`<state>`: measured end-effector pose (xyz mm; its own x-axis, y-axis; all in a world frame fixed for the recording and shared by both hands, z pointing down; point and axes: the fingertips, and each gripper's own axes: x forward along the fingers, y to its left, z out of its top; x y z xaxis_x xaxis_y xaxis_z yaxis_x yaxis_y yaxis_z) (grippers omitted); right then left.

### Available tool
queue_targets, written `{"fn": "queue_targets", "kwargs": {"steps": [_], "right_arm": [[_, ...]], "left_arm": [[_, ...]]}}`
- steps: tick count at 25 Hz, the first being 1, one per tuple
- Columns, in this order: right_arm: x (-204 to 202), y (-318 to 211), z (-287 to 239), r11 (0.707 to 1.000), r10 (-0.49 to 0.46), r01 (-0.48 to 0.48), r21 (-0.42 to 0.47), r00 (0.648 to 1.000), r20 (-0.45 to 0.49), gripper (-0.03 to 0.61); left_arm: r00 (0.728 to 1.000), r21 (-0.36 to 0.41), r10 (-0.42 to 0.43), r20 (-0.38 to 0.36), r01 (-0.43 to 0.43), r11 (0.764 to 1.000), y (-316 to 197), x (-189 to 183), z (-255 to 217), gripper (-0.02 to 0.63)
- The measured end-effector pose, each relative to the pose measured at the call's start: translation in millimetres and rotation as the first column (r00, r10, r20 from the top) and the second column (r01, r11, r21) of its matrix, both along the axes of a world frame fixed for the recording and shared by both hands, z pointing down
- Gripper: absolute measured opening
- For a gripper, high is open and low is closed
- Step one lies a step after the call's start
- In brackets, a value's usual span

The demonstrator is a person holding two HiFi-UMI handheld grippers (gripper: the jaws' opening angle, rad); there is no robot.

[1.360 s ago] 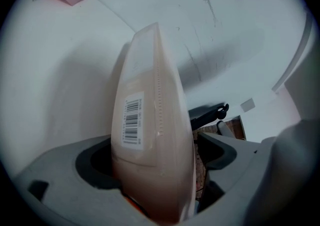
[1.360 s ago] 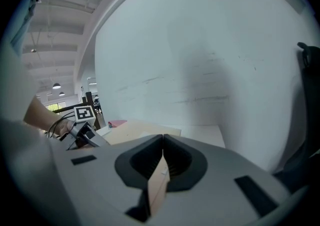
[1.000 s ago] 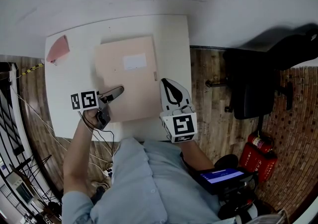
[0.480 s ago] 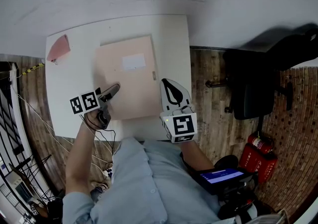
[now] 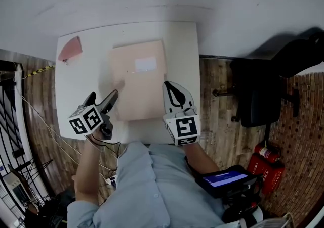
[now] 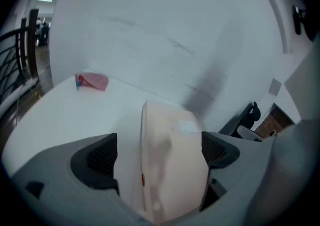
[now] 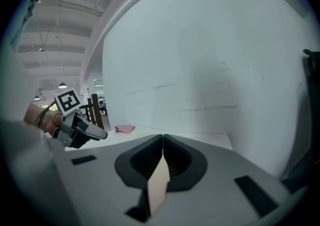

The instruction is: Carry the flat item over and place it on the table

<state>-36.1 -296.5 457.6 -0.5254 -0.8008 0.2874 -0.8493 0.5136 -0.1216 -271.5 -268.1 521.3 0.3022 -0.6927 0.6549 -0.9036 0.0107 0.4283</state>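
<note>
- Head view: the flat item (image 5: 139, 80) lies on the table (image 5: 83, 78), with the right gripper (image 5: 171, 90) at its right edge and the left gripper (image 5: 109, 100) beside the near-left corner. Bare tabletop to the left; table edge close on the right.
- Left gripper view: jaws wide apart, holding nothing. The sheet looks thin, light and bendy.
- Right gripper view: jaws pinched tight on its thin edge. Supporting both edges seems wise.

The folder (image 5: 139, 80) lies on the table (image 5: 81, 85), what may be a cloth (image 5: 71, 49) at the far-left corner.
</note>
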Motion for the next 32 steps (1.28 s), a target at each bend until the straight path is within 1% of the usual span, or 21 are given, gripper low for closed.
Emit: {"fn": "queue_targets", "kwargs": {"steps": [1,2,3,4,6,8,9,11,13,14,15,16,17,18,20,23,27,32], "right_arm": [[-4.7,0.8,-6.1,1.0,-0.007,0.007,0.015,1.0,0.0,0.009],[-9.7,2.1,-12.9,0.999,-0.013,0.013,0.032,1.0,-0.001,0.009],[-14.7,3.6,-20.1,0.999,-0.019,0.019,0.048,1.0,-0.002,0.009],[-19.6,5.3,-27.6,0.998,-0.023,0.023,0.062,1.0,-0.002,0.009],[-28.6,8.0,-43.3,0.995,-0.032,0.032,0.091,0.999,-0.003,0.009],[-36.0,8.8,-61.7,0.99,-0.04,0.042,0.132,0.999,-0.012,0.009],[-39.3,8.5,-72.3,0.987,-0.045,0.047,0.155,0.999,-0.018,0.009],[-44.7,8.0,-92.6,0.979,-0.051,0.055,0.198,0.998,-0.029,0.009],[-47.1,8.9,-105.8,0.971,-0.049,0.057,0.232,0.998,-0.042,0.009],[-47.7,9.6,-110.7,0.968,-0.047,0.057,0.245,0.998,-0.049,0.009],[-48.4,10.4,-115.2,0.965,-0.045,0.058,0.256,0.998,-0.054,0.009],[-49.3,11.2,-119.1,0.963,-0.044,0.058,0.265,0.997,-0.057,0.009],[-50.2,12.2,-122.1,0.961,-0.044,0.058,0.272,0.997,-0.06,0.009],[-50.9,13.5,-124.3,0.959,-0.043,0.059,0.277,0.997,-0.062,0.008],[-51.9,16.2,-130.0,0.955,-0.045,0.061,0.29,0.997,-0.062,0.006],[-52.8,21.5,-138.0,0.952,-0.05,0.067,0.299,0.997,-0.066,0.005],[-52.8,27.1,-142.1,0.951,-0.048,0.066,0.301,0.997,-0.068,0.005],[-51.6,31.1,-141.5,0.95,-0.051,0.07,0.304,0.996,-0.07,0.005]], "left_arm": [[0.999,0.069,0.003,0.035,-0.005,0.998,0.2,-0.6,-19.1,0.534],[0.998,0.141,0.005,0.066,-0.014,0.99,1.0,0.2,-39.4,0.516],[0.995,0.213,0.004,0.098,-0.024,0.977,2.4,1.9,-60.0,0.487],[0.992,0.283,0.0,0.13,-0.037,0.958,4.2,4.1,-80.1,0.47],[0.981,0.409,-0.017,0.193,-0.064,0.91,8.7,10.1,-117.5,0.418],[0.97,0.513,-0.046,0.239,-0.086,0.854,13.1,17.5,-149.5,0.356],[0.965,0.558,-0.067,0.253,-0.089,0.825,14.8,20.7,-163.7,0.281],[0.957,0.637,-0.121,0.263,-0.078,0.767,18.0,24.6,-189.2,0.194],[0.945,0.694,-0.177,0.274,-0.067,0.716,23.4,25.9,-209.9,0.126],[0.936,0.717,-0.205,0.286,-0.067,0.694,26.3,26.1,-218.3,0.086],[0.926,0.735,-0.229,0.301,-0.072,0.674,29.0,26.2,-225.8,0.031],[0.916,0.749,-0.248,0.316,-0.08,0.658,31.2,26.5,-232.1,0.0],[0.908,0.758,-0.261,0.328,-0.088,0.647,32.8,27.0,-236.9,0.0],[0.904,0.762,-0.267,0.334,-0.092,0.641,33.9,27.7,-240.0,0.0],[0.906,0.763,-0.267,0.329,-0.089,0.64,35.0,30.1,-242.1,0.0],[0.913,0.758,-0.256,0.318,-0.082,0.648,35.7,34.6,-241.5,0.0],[0.913,0.749,-0.25,0.323,-0.085,0.657,36.5,36.5,-241.3,0.0],[0.914,0.744,-0.246,0.324,-0.085,0.662,35.4,38.1,-240.3,0.0]]}}
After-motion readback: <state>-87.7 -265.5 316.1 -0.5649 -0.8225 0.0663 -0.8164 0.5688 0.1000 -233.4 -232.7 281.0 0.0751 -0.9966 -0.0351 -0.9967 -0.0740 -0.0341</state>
